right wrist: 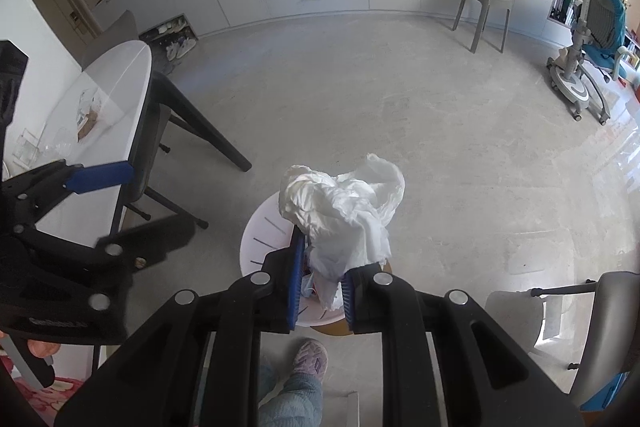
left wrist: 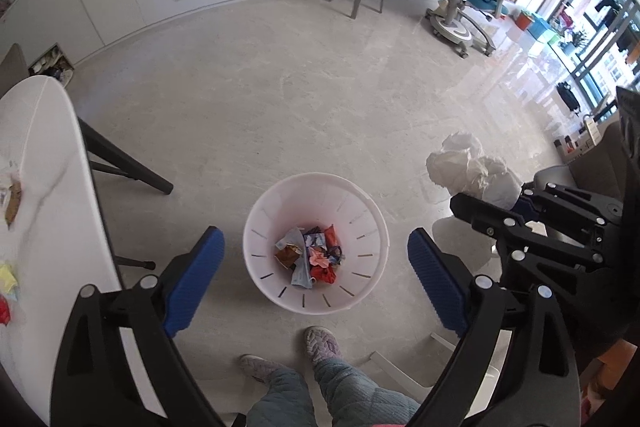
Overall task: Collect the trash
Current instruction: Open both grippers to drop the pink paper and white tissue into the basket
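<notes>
Crumpled white plastic bag (right wrist: 340, 215) pinched in right gripper (right wrist: 320, 291) could snag and miss white slotted bin (left wrist: 316, 247); left gripper (left wrist: 316, 267) spread wide.

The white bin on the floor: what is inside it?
The white bin holds crumpled wrappers and paper scraps in red, blue and brown. What lies under that pile is covered. In the right wrist view the white plastic bag hides most of the inside.
</notes>
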A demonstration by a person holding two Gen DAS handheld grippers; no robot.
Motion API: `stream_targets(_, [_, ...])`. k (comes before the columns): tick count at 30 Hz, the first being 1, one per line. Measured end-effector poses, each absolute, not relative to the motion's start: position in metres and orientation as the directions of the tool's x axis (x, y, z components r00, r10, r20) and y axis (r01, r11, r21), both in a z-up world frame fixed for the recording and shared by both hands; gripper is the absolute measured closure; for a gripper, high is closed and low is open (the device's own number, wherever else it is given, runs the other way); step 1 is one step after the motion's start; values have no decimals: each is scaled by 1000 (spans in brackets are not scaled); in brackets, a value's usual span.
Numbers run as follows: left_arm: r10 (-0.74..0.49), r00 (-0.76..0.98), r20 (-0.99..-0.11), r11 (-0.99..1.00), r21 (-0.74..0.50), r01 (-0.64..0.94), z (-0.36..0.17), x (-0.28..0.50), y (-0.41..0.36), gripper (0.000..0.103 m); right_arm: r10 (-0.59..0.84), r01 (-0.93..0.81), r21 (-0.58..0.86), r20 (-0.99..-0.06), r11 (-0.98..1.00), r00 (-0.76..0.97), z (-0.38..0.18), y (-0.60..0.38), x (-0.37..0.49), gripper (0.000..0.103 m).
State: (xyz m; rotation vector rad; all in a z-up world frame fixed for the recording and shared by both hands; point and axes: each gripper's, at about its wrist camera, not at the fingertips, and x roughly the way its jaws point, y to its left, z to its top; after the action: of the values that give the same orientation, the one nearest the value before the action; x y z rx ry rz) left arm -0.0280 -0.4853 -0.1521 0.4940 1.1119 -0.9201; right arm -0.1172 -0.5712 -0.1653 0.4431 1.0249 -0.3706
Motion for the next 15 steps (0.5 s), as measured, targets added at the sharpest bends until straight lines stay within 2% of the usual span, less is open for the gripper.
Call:
stream_targets(4, [-374, 187, -908, 593, -79, 802, -140, -15, -468, 12, -60, 461, 182, -885, 868, 463, -175, -563, -103, 82])
stream_targets(7, [-368, 209, -906, 627, -76, 775, -134, -5, -453, 11, -36, 445, 193, -889, 875, 456, -184, -559, -93, 74])
stream_targets(9, [-362, 221, -906, 651, -76, 755, -130, 1, -444, 10, -19, 438, 200, -895, 877, 446, -191, -556, -84, 56])
stream_targets(10, [-360, 227, -905, 660, -75, 747, -129, 4, -439, 8, -12, 435, 203, -896, 877, 443, -193, -554, -82, 51])
stream_targets(12, [-355, 242, -903, 680, -72, 730, -126, 8, -430, 8, -1, 427, 208, -898, 880, 440, -196, -550, -77, 31])
stream_targets(15, [-349, 248, -904, 700, -76, 710, -125, 13, -419, 8, -42, 437, 166, -903, 884, 428, -194, -543, -71, 11])
